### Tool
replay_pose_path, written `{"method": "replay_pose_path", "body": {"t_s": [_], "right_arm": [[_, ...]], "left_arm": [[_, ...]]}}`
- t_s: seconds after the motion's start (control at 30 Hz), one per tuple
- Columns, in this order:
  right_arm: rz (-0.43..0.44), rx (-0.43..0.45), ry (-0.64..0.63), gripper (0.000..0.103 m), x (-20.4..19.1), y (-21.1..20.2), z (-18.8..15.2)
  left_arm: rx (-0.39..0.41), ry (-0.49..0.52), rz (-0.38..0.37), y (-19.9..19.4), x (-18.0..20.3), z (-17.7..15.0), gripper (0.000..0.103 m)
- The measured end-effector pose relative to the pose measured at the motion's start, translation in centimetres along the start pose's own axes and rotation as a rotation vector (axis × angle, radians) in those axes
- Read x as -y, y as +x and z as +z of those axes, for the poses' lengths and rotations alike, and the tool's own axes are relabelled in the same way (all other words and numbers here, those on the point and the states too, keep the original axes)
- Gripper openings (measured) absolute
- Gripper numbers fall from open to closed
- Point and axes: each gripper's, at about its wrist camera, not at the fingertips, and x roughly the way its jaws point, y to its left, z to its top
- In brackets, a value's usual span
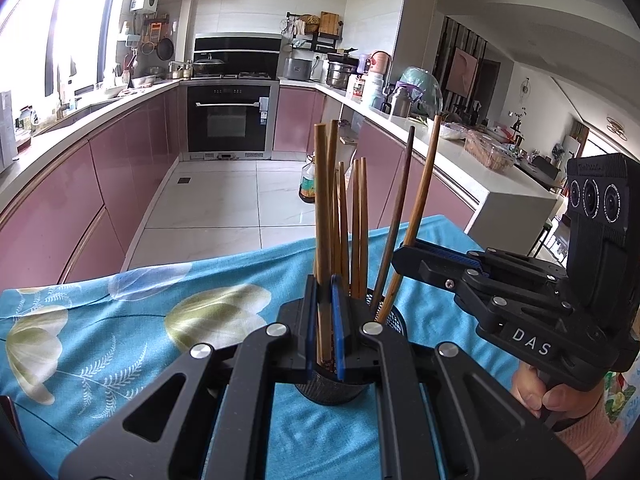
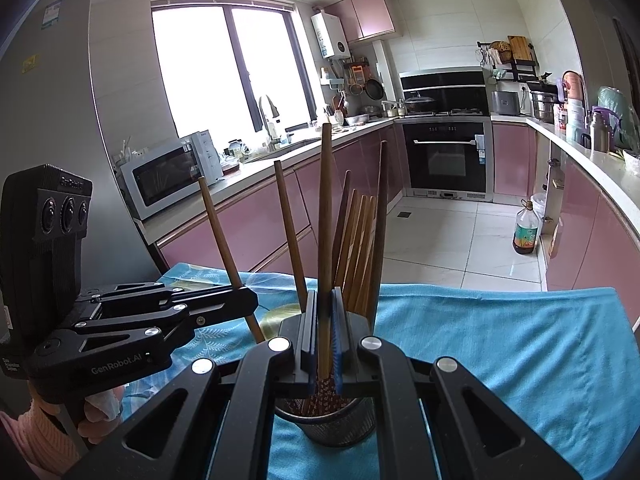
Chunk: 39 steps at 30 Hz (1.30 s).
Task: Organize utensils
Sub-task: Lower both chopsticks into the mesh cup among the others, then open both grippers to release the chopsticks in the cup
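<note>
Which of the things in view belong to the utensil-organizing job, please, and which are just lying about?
Job: chopsticks, mesh holder, left gripper and right gripper, each shut on a chopstick.
Lying about: oil bottle, microwave, floral cloth.

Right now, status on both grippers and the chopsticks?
Left gripper shut on a chopstick. Right gripper shut on another chopstick. Both chopsticks upright over the mesh cup. Nothing blocking.

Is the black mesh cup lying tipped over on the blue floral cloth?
No, the black mesh cup stands upright on the blue floral cloth, with wooden chopsticks sticking up out of it.
</note>
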Motion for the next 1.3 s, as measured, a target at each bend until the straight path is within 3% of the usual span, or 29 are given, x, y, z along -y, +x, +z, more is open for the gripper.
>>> {"method": "replay_pose_path", "body": {"t_s": [1.03, 1.17, 1.23, 1.3], "right_arm": [[-0.012, -0.066, 0.042, 0.008, 1.4, 2.4, -0.7], [-0.022, -0.061, 0.03, 0.013, 1.2, 2.1, -0.9], [-0.029, -0.056, 0.02, 0.02, 1.0, 1.8, -1.1], [-0.048, -0.044, 0.006, 0.036, 0.8, 1.3, -1.4]], "left_arm": [[-0.063, 0.008, 0.004, 4.0, -0.5, -0.1, 0.008], [-0.032, 0.004, 0.022, 3.2, -0.8, -0.7, 0.025], [-0.009, -0.006, 0.034, 2.4, -1.2, -1.1, 0.037], [0.019, -0.018, 0.06, 1.5, -1.6, -1.6, 0.049]]}}
